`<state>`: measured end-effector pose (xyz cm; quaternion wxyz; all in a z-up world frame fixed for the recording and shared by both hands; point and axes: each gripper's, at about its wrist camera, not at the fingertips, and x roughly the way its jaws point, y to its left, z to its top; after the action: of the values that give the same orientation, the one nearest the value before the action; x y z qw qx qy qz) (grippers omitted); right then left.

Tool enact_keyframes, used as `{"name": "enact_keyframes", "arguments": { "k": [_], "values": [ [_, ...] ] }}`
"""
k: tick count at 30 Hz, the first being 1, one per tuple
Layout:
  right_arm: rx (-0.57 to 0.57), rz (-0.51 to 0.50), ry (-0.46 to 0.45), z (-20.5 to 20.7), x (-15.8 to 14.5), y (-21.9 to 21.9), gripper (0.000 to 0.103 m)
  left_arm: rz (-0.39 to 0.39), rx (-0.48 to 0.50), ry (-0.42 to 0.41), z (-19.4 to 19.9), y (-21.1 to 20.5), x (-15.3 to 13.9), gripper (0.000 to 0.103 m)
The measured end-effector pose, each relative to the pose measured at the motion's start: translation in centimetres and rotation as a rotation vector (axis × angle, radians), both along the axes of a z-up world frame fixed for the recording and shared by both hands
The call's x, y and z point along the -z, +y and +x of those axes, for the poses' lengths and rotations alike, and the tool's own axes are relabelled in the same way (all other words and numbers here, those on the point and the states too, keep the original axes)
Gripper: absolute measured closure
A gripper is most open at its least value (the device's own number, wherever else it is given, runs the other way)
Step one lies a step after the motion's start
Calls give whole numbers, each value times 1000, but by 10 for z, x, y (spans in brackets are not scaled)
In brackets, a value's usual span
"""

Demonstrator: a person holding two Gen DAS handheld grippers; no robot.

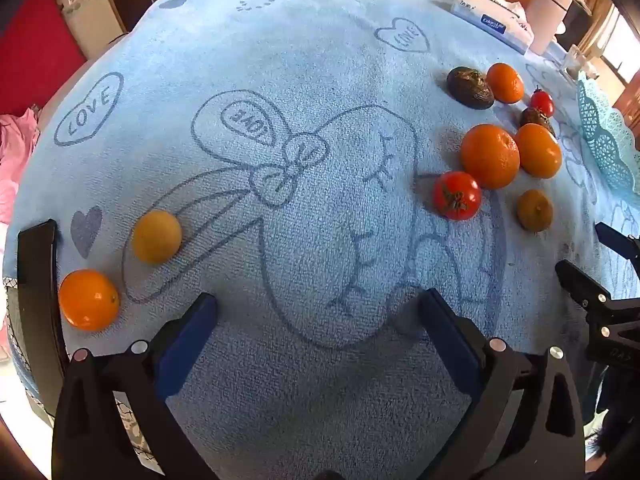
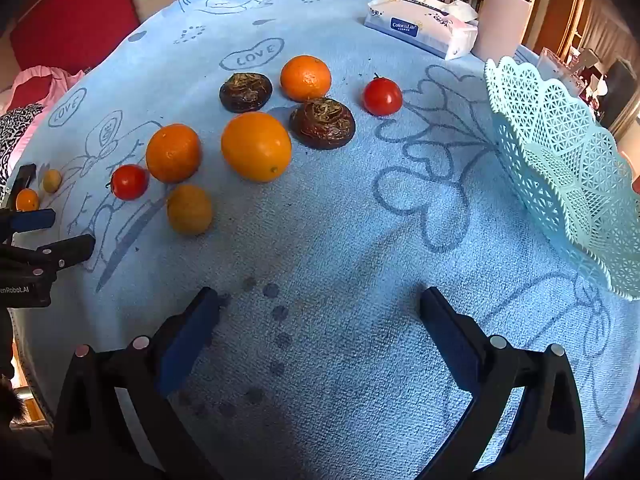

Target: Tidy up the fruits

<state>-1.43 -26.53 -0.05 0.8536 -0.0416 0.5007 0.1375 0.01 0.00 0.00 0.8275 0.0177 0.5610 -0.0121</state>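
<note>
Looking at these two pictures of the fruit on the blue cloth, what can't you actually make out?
- Basket inside: in the right wrist view its lacy wall hides the bottom; in the left wrist view the edge cuts it off.
- Second dark fruit: left wrist view, mostly hidden behind an orange.
- Tissue pack: small print unreadable.
- Two small fruits far left: tiny in the right wrist view.
- Both claws, left and right, open, empty.

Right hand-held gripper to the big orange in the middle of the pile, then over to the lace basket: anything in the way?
Nothing visible. Bare blue towel lies between the open right hand-held gripper and the big orange. The nearest fruit, a small yellowish fruit, sits left of that line. Only towel lies between the orange and the lace basket.
</note>
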Motion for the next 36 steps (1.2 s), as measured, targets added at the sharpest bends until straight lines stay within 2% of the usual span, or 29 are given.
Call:
{"name": "enact_keyframes", "arguments": {
  "k": [36],
  "values": [
    [0,11,-29,-2,0,-1,2,-4,10,-6,2,0,-1,5]
  ]
}}
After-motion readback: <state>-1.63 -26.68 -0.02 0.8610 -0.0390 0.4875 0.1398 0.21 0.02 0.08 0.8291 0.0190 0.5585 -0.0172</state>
